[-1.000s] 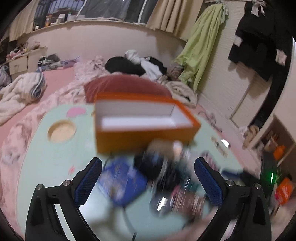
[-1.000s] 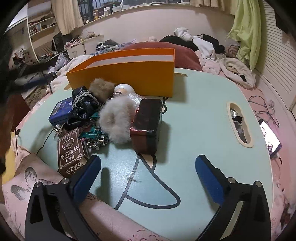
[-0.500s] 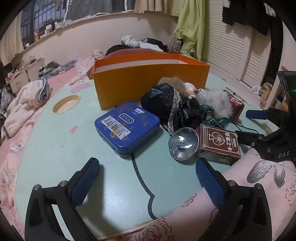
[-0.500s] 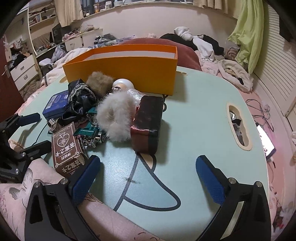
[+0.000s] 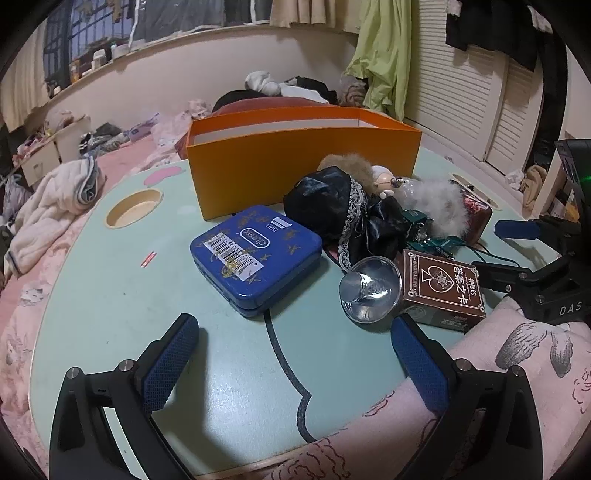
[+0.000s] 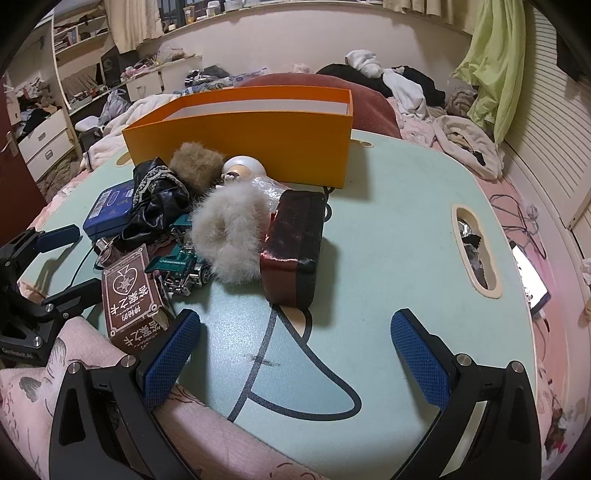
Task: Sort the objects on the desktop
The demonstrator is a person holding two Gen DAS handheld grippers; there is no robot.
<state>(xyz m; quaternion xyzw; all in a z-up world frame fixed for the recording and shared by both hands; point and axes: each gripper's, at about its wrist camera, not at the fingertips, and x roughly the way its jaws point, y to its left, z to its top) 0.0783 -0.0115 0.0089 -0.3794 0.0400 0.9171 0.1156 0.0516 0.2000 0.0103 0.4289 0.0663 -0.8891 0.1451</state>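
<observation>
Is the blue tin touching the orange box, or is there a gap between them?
Apart. In the left wrist view, a strip of bare green table shows between the blue tin and the front wall of the orange box.

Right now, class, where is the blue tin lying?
In the left wrist view, the blue tin lies flat on the table, just in front of the orange box, left of the black pouch.

Lived-in home bedroom — pink bedding (image 5: 48,206) piled with clothes (image 6: 391,79), curtains (image 6: 129,18), white drawers (image 6: 44,144), louvred closet doors (image 5: 461,92) — low mint table (image 6: 406,206).
</observation>
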